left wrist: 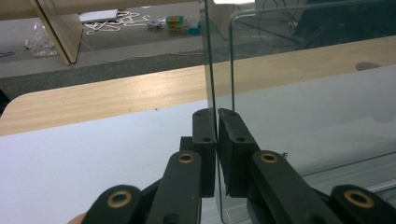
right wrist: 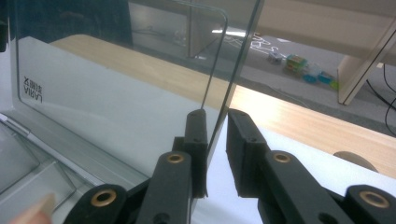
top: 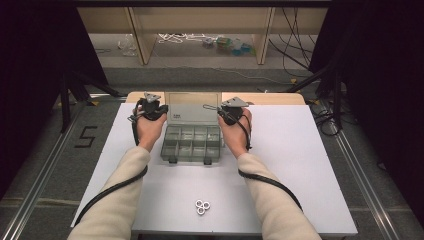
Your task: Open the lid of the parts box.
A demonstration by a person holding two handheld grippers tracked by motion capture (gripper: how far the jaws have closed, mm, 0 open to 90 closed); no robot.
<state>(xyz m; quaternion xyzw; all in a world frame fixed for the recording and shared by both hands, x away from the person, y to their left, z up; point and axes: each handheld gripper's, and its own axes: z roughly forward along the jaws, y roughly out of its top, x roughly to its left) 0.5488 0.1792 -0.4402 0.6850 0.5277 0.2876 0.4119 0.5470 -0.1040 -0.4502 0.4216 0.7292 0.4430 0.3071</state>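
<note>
Two grippers are on the lid of the clear organiser box right now, one at each side edge. The left gripper [left wrist: 217, 122] has its jaws nearly together, clamped on the lid's [top: 193, 106] left edge, and the left gripper view shows the thin pane pinched between the pads. The right gripper [right wrist: 217, 122] straddles the right edge: one pad lies against the pane, the other stands a little off it, so whether this one truly grips is hard to call from here.

The lid stands up, raised off the box [top: 191, 144] and leaning slightly away from the person, its long axis running left to right across the white table [top: 310, 165]. The box sits mid-table between the two hands, compartments facing up, long side across. Near the front edge lies a small cluster of metal rings [top: 202, 206], well apart from the box.
</note>
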